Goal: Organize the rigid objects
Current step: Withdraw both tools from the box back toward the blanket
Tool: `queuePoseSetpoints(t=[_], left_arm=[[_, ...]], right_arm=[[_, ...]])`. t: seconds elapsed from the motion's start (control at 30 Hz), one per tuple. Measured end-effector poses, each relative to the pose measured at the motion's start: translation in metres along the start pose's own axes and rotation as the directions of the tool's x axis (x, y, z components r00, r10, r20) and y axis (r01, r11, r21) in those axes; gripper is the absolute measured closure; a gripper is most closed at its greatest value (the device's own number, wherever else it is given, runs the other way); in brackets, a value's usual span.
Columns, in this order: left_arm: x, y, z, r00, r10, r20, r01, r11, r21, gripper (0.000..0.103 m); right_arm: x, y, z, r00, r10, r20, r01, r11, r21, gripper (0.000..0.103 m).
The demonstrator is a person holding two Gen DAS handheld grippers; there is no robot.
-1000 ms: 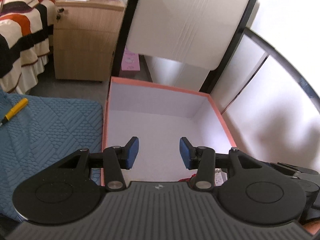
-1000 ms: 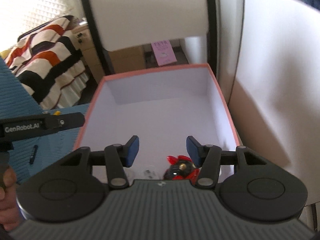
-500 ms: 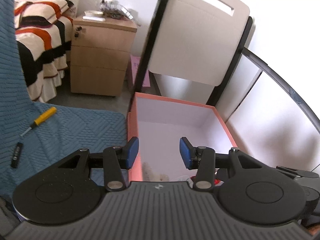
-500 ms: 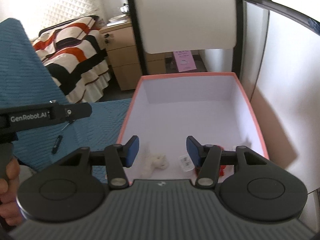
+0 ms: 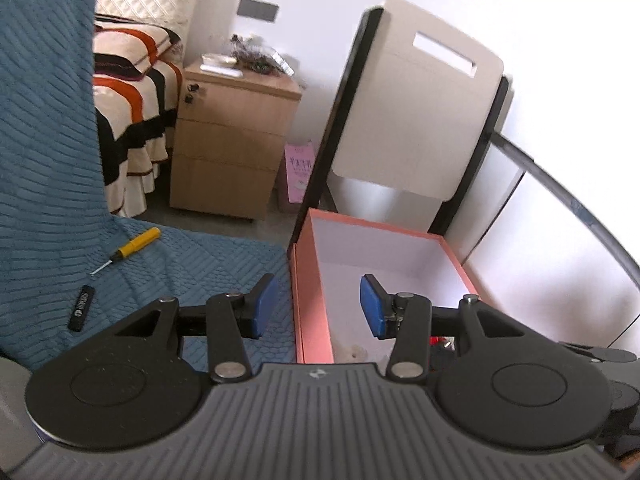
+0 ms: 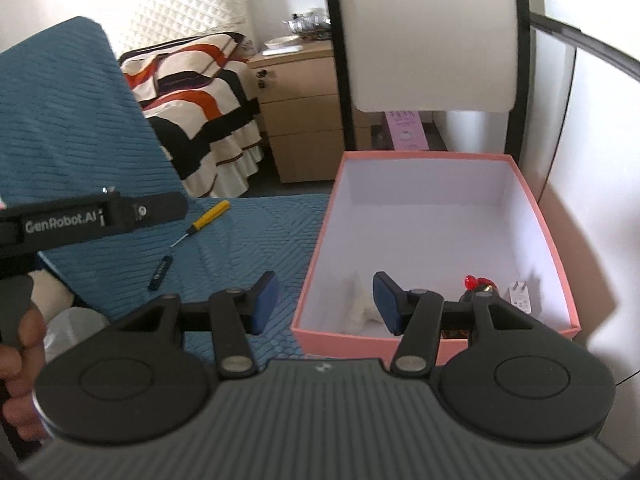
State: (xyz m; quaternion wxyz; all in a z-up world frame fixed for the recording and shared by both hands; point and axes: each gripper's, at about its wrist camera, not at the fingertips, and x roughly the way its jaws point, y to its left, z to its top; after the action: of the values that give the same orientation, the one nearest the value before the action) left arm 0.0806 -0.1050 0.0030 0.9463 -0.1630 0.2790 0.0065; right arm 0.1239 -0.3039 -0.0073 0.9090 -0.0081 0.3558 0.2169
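Broadly, a blue quilted cover (image 5: 224,264) fills the left half of both views, rising in a tall fold at the upper left of each frame. A striped bed (image 6: 196,92) and a wooden nightstand (image 5: 232,136) sit in the upper middle, and a white board with a black frame (image 5: 412,120) stands upright behind the box.

Right of centre in both frames sits the pink box (image 6: 316,248), open at the top and white inside, its left wall beside the edge of the blue cover. Toward its near end lie a pale, soft-looking item (image 6: 362,306), a red and black object (image 6: 476,286) half hidden behind the gripper's linkage, and a white plug adapter (image 6: 520,296) near the right wall.

The left gripper (image 5: 318,306) hangs with its blue pads parted and nothing between them, one pad over the cover, the other over the box. The right gripper (image 6: 326,304) is likewise released and empty, straddling the box's left wall. In the right wrist view, the left device appears at the left edge, gripped by a hand (image 6: 18,364).

On the cover, left of centre, lies a yellow-handled screwdriver (image 5: 132,244). Just below it in frame, apart from it, lies a small black stick-shaped item (image 5: 82,307).
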Motion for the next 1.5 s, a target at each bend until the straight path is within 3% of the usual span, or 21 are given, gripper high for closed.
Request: queuePoseSetpoints(t=[0.6, 0.97, 1.2, 1.5], left_arm=[[-0.055, 0.043, -0.034, 0.993, 0.11, 0.043, -0.107, 0.993, -0.057, 0.051], [-0.05, 0.07, -0.046, 0.987, 0.16, 0.025, -0.159, 0.985, -0.061, 0.051], [-0.047, 0.105, -0.051, 0.98, 0.196, 0.021, -0.192, 0.975, -0.113, 0.051], [-0.024, 0.146, -0.058, 0.978, 0.207, -0.025, -0.209, 0.969, -0.133, 0.051]], right_arm=[[-0.018, 0.043, -0.027, 0.997, 0.073, -0.02, -0.074, 0.996, -0.051, 0.047], [0.008, 0.066, -0.034, 0.991, 0.125, -0.056, -0.128, 0.99, -0.056, 0.047], [0.03, 0.083, -0.037, 0.985, 0.145, -0.09, -0.151, 0.987, -0.055, 0.047], [0.066, 0.101, -0.035, 0.982, 0.128, -0.136, -0.133, 0.991, -0.028, 0.047]])
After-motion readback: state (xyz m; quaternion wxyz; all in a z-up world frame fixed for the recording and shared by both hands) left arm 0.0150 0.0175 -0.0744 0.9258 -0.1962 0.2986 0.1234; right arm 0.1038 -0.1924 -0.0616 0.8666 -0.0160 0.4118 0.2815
